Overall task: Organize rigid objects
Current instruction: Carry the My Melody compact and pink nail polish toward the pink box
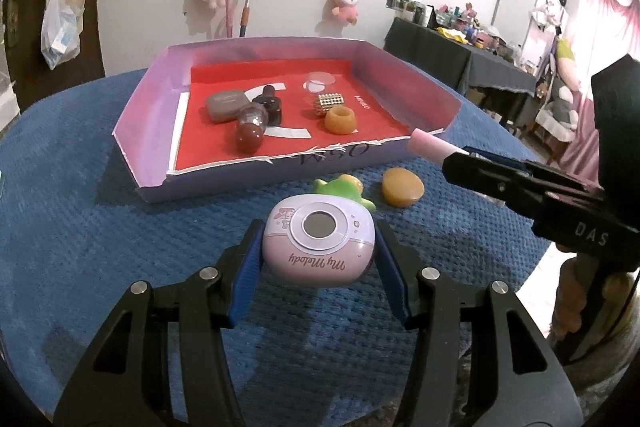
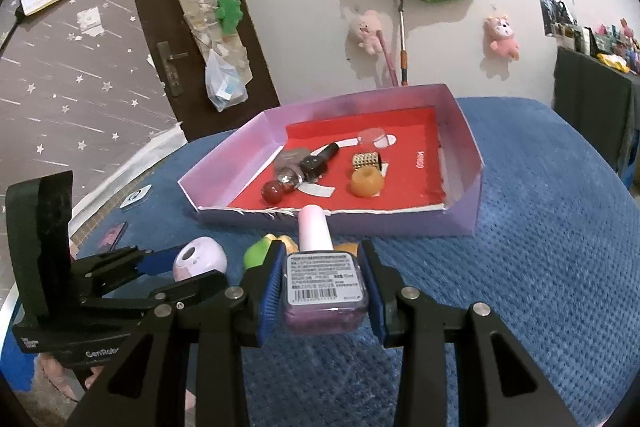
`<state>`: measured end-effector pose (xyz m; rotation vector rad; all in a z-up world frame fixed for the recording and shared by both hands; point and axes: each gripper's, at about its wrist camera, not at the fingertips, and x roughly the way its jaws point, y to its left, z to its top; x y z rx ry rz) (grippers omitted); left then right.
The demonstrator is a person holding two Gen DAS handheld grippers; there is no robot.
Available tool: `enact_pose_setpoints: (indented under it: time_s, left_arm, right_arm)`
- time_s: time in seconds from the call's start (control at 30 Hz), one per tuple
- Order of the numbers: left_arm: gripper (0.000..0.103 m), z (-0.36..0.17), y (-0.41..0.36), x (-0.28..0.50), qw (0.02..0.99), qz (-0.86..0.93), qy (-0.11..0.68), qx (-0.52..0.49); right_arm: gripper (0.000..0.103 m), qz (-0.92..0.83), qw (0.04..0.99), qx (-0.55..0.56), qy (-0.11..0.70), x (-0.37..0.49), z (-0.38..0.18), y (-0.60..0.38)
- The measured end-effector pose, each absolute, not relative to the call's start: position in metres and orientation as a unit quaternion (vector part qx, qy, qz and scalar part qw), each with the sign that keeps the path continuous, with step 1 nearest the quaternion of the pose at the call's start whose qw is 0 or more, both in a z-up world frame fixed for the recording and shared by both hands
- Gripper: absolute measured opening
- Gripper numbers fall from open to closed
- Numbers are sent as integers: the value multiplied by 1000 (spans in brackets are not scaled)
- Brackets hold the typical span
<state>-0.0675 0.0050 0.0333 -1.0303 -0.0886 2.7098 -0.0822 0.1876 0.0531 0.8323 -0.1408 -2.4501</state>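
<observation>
My left gripper [image 1: 319,233] is shut on a lilac, rounded "My Melody" case [image 1: 320,261], its blue pads pressing both sides just above the blue cloth. In the right wrist view my right gripper [image 2: 322,257] is shut on a nail polish bottle [image 2: 326,281] with a pale pink cap, its barcode label facing the camera. Both are held in front of the purple tray [image 1: 272,183] with a red floor. The right gripper [image 1: 458,159] with the pink cap [image 1: 430,143] shows at the tray's near right corner. The left gripper [image 2: 170,267] with the case [image 2: 200,259] shows at the lower left.
In the tray lie a grey case [image 1: 224,105], a dark bottle [image 1: 268,105], a red-ball bottle [image 1: 249,133], a gold bead cube [image 1: 330,103], an amber ring [image 1: 340,120] and a clear disc [image 1: 320,79]. A green toy [image 1: 344,187] and amber disc [image 1: 402,187] lie on the cloth.
</observation>
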Motion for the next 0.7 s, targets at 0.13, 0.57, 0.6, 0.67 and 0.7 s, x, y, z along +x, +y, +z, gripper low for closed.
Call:
enact_pose_setpoints:
  time_s: [0.13,0.57,0.6,0.67,0.7]
  left_arm:
    - [51,35,2,-68,117,929,-30,-349]
    - [51,54,-11,-82,126,933,-36,-334]
    - [51,55,-12,-84,127,933,-37,-334]
    - [51,58,-14,-88,128,933,-37,-333]
    - [51,59,-15,-91,129,933,-37,-333]
  right_arm:
    - [40,-907,276,313,-49,-84,53,183]
    - [39,-908,291,301,-30,-90,69,175]
    - [39,-908,292,300,-28,-91,70,174]
    - [39,-907,295,300,-25,-94,73,172]
    - [39,-907,297,299,-24,-95,74,171]
